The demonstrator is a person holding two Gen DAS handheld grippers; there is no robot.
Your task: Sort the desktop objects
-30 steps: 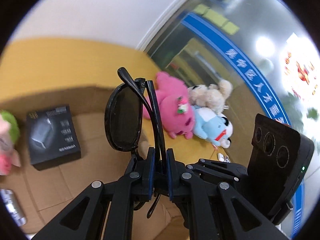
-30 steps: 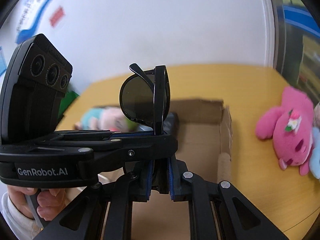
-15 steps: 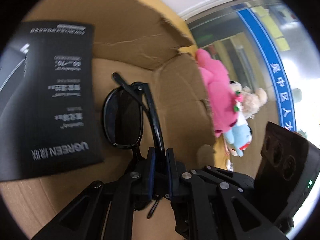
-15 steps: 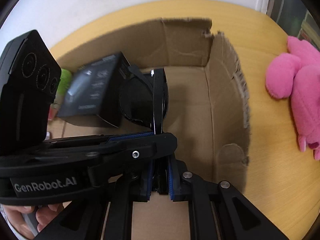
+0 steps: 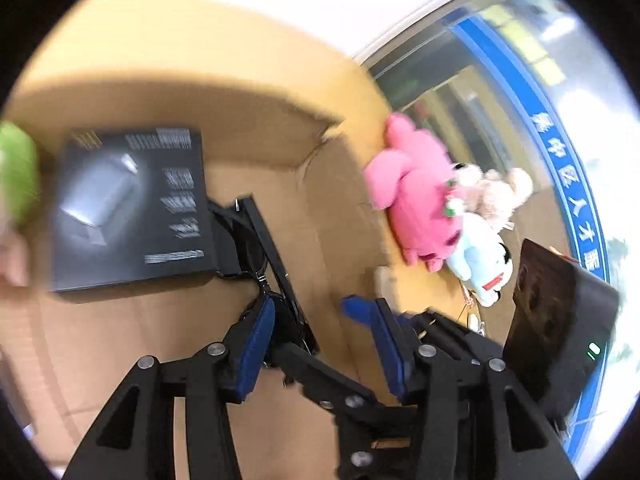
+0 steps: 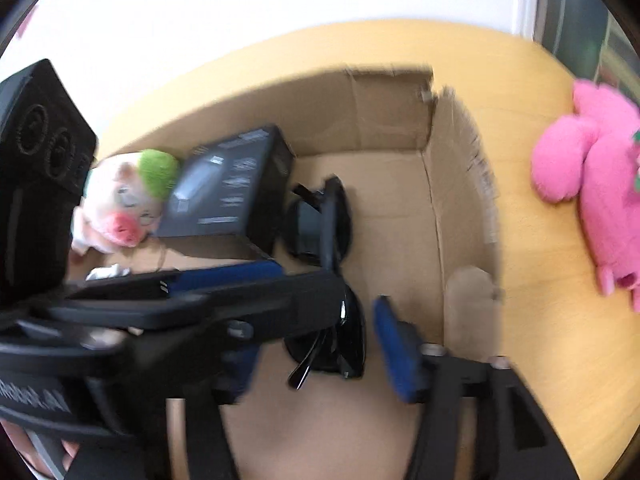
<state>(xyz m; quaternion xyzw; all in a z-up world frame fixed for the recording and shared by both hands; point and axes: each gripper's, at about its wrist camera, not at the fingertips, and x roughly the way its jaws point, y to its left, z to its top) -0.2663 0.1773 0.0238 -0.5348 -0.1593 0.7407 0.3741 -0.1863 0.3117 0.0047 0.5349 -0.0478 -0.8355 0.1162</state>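
both claws (image 5: 308, 312) wide, sunglasses (image 6: 324, 280) loose

White wall (image 6: 240, 20), yellow wooden table (image 6: 540, 280), glass partition (image 5: 500, 80) with blue band (image 5: 560, 152)

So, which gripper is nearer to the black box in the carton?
Left. The left gripper lies just beside the black box; the right gripper, jaws open, sits further off, around the sunglasses.
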